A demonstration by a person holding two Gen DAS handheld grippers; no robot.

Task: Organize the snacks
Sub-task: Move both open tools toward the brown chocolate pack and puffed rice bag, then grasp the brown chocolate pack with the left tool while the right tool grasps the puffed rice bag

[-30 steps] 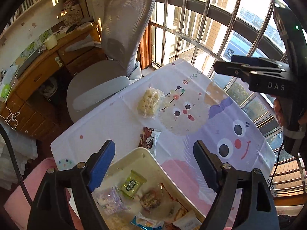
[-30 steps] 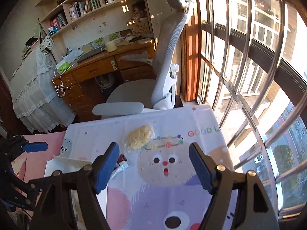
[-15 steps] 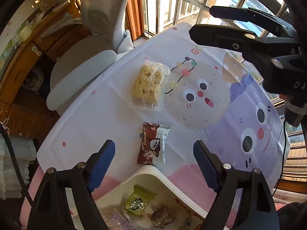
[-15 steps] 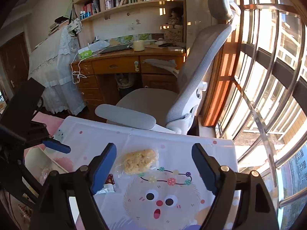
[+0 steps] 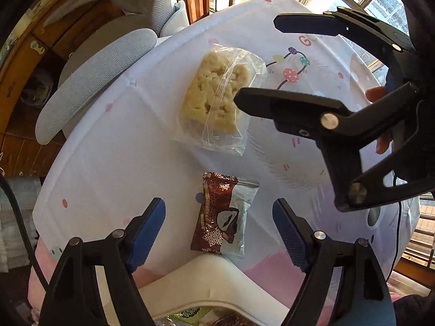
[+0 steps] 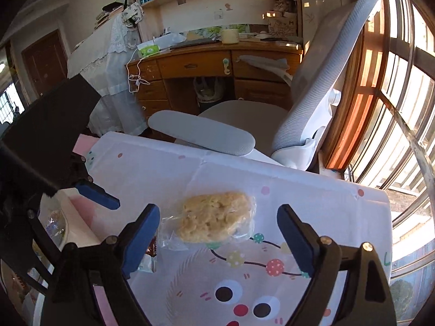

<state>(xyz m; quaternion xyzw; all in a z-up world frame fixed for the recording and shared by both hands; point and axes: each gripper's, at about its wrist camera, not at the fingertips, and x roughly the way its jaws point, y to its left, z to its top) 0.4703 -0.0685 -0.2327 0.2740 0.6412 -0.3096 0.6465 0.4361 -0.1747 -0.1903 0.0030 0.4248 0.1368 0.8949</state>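
A pale crispy bar in a clear wrapper (image 5: 217, 97) (image 6: 214, 220) lies on the cartoon tablecloth (image 5: 108, 163). Nearer the white snack bin (image 5: 206, 285) (image 6: 78, 233) lies a brown chocolate packet (image 5: 221, 217). My left gripper (image 5: 218, 206) points straight down over that packet. Its jaws are closing slightly, with the packet below the gap and untouched. My right gripper (image 6: 217, 212) (image 5: 255, 59) slants down at the pale bar. Its jaws are opening, and the bar sits just beyond the fingertips, untouched. The bin holds several wrapped snacks, mostly hidden.
A grey office chair (image 6: 312, 95) stands against the table's far edge, its armrest (image 5: 92, 78) beside the cloth. Behind it are a wooden desk (image 6: 204, 62) and shelves. Barred windows (image 6: 394, 95) run along the right. A person's fingers (image 5: 376, 93) hold the right gripper.
Both grippers sank toward the table. The left view slid from the bin to the brown packet. The right gripper closed in on the pale bar and its jaws spread wider.
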